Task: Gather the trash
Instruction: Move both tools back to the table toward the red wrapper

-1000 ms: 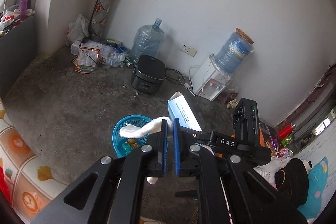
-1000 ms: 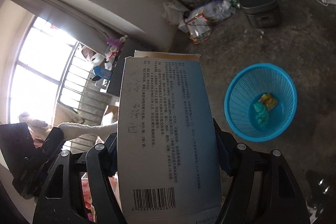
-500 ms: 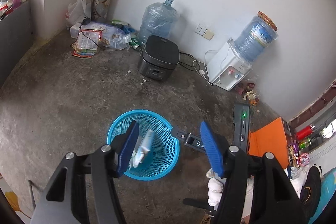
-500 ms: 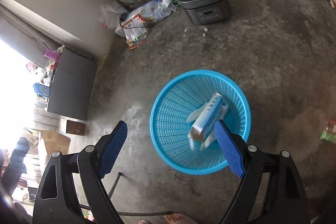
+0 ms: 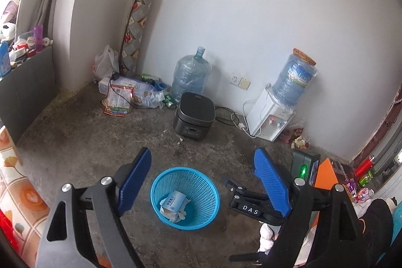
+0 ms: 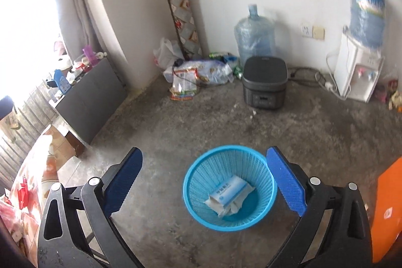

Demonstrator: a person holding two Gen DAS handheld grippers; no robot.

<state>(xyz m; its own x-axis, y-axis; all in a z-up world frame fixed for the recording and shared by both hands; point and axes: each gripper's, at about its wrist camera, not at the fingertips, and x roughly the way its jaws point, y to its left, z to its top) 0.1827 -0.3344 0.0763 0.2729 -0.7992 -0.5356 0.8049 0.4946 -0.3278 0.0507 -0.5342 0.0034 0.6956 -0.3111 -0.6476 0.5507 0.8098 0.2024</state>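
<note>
A blue mesh trash basket (image 5: 210, 195) (image 6: 191, 182) stands on the concrete floor. Inside it lie a white and blue box (image 5: 173, 200) (image 6: 230, 189) and a crumpled white tissue (image 5: 179, 214) (image 6: 233, 209). My left gripper (image 5: 203, 165) hangs above the basket, its jaws opening wide with nothing between the blue pads. My right gripper (image 6: 204, 162) also hangs above the basket, jaws opening wide and empty. Part of the right gripper (image 5: 251, 207) shows in the left wrist view, to the right of the basket.
A black rice cooker (image 5: 194, 116) (image 6: 265, 81), a water jug (image 5: 191, 74), a water dispenser (image 5: 271, 114) and cables stand along the wall. Bags and wrappers (image 5: 125, 94) lie in the corner. More wrappers (image 5: 295, 136) lie by the dispenser. An orange sheet (image 6: 387, 207) is at right.
A second ago the left gripper held the tissue and the right held the box. Both opened, the items dropped into the basket, and both grippers drew back and tilted up.
</note>
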